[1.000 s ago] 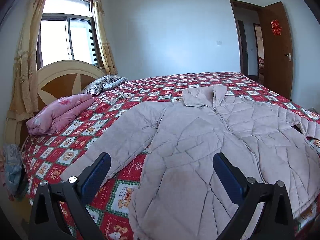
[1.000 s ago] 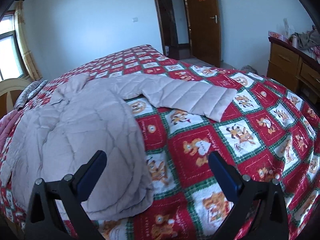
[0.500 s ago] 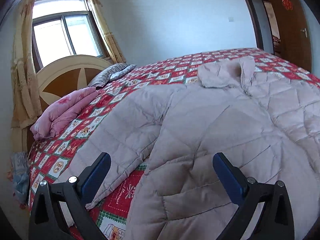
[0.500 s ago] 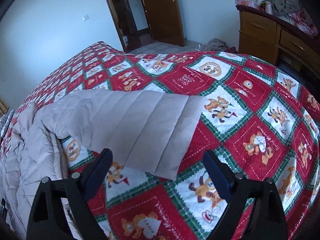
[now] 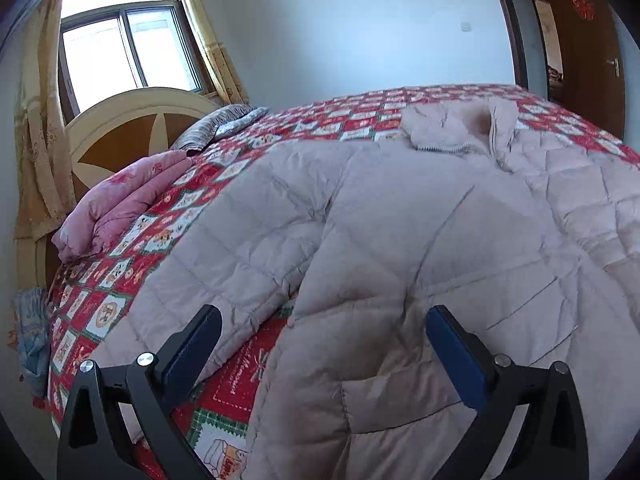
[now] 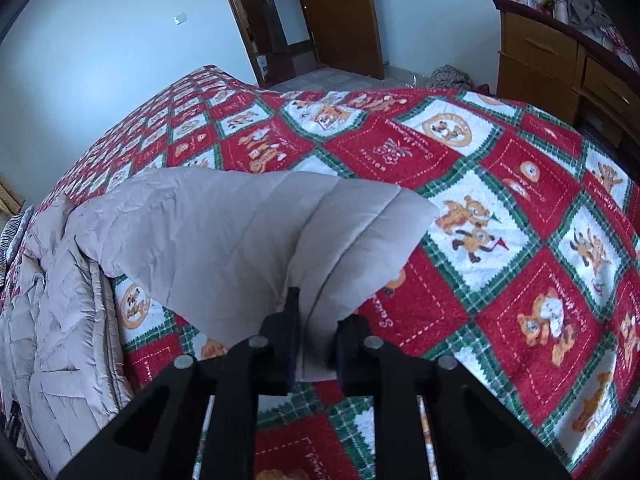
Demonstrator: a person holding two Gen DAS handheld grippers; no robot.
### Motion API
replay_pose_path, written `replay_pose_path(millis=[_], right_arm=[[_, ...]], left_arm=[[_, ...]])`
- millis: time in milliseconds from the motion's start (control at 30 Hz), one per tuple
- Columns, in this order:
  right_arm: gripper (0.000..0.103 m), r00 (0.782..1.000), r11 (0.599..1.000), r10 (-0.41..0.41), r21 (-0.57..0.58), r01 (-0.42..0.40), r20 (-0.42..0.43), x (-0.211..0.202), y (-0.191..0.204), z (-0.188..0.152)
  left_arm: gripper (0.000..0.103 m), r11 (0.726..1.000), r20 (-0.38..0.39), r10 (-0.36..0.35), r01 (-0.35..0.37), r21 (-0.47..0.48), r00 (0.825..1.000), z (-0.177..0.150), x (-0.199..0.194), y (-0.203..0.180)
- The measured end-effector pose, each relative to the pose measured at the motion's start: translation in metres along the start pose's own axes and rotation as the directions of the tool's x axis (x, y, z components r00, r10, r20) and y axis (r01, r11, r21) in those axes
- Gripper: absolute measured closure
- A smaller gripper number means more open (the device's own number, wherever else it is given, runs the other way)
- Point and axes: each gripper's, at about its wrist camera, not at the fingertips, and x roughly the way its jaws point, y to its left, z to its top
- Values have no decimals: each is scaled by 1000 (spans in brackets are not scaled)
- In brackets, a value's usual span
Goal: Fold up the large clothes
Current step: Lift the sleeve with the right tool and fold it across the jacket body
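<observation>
A large beige quilted jacket (image 5: pixel 420 232) lies front up on the bed, collar toward the far side. In the left wrist view my left gripper (image 5: pixel 320 332) stands open just above the jacket's side, near where its sleeve (image 5: pixel 224 256) meets the body; nothing is between its fingers. In the right wrist view the jacket's other sleeve (image 6: pixel 248 232) stretches across the bedspread. My right gripper (image 6: pixel 316 320) is closing on that sleeve's cuff end; the fabric bunches between the pads and lifts slightly.
The bed carries a red, white and green bear-pattern bedspread (image 6: pixel 500 208). A folded pink quilt (image 5: pixel 120 204) and a striped pillow (image 5: pixel 216 128) lie by the headboard (image 5: pixel 132 128). A wooden dresser (image 6: pixel 560 64) stands to the right, with a door (image 6: pixel 340 12) beyond the bed.
Both grippers moved in close over the jacket. The right gripper went from wide open to closed on the end of the sleeve. The left gripper stayed open.
</observation>
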Motion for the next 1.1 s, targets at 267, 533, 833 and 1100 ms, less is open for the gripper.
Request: replay_pose_path(millis=[267,533,833,1100], right_arm=[[91,992,997,-34,-61,42,124,-38,14,34],[92,969,956,12,-286,61,246,-72,99,41],[92,964,897,114,-442,3,239,-60,183,32],[92,963,836,188,-547,-53,194,-44,255,12]], left_arm=[[1,1000,58,-10,11,-6,998,34,-1,-10],[1,1000,-20,-3,3,-10,1000,26,33,-19],[1,1000,-17,5,-5,-27,1000,32,35,-5],[1,997,-6,47,-48,-55,999,53,51,2]])
